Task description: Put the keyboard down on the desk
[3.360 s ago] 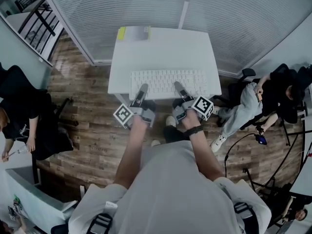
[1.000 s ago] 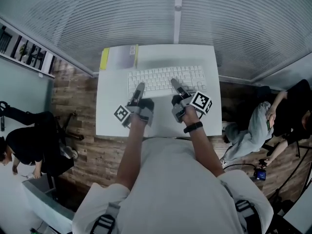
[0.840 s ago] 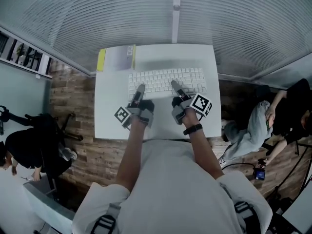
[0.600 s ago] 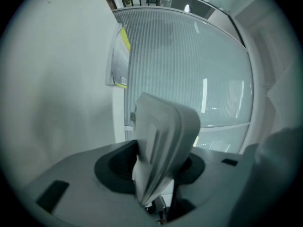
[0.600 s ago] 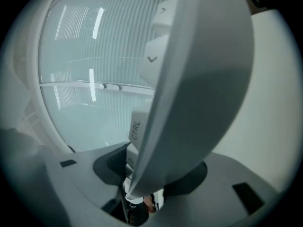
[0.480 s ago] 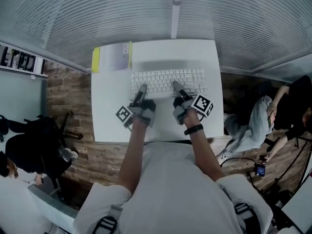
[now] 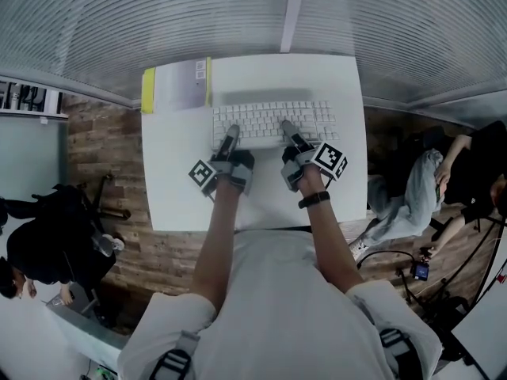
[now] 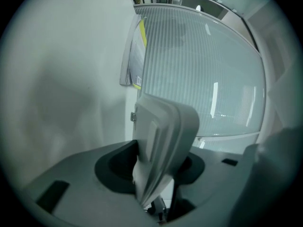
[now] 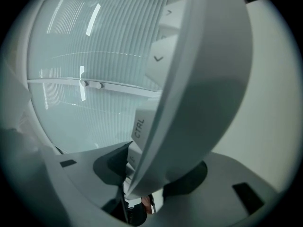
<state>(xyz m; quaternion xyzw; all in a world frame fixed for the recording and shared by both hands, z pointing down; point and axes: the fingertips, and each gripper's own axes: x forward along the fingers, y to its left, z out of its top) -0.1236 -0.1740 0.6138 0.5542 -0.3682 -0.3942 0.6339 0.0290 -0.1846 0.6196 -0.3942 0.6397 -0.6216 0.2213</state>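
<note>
A white keyboard (image 7: 269, 119) lies level over the middle of the white desk (image 7: 182, 192), its long side toward the blinds. My left gripper (image 7: 230, 138) is shut on its near edge at the left, and my right gripper (image 7: 290, 131) is shut on the near edge at the right. In the left gripper view the keyboard's thin edge (image 8: 161, 141) stands between the jaws of that gripper (image 8: 156, 171). The right gripper view shows the keyboard (image 9: 199, 89) with its CTRL key clamped in that gripper (image 9: 151, 174). Whether the keyboard rests on the desk cannot be told.
A grey book with a yellow spine (image 7: 176, 85) lies at the desk's far left corner, also as the book (image 8: 137, 56) in the left gripper view. Blinds (image 7: 238, 14) close off the far side. People sit at the left (image 7: 40, 244) and right (image 7: 467, 172) on the wooden floor.
Both grippers have carried the keyboard farther in over the desk, toward the blinds, and lower. The grip on its near edge is unchanged.
</note>
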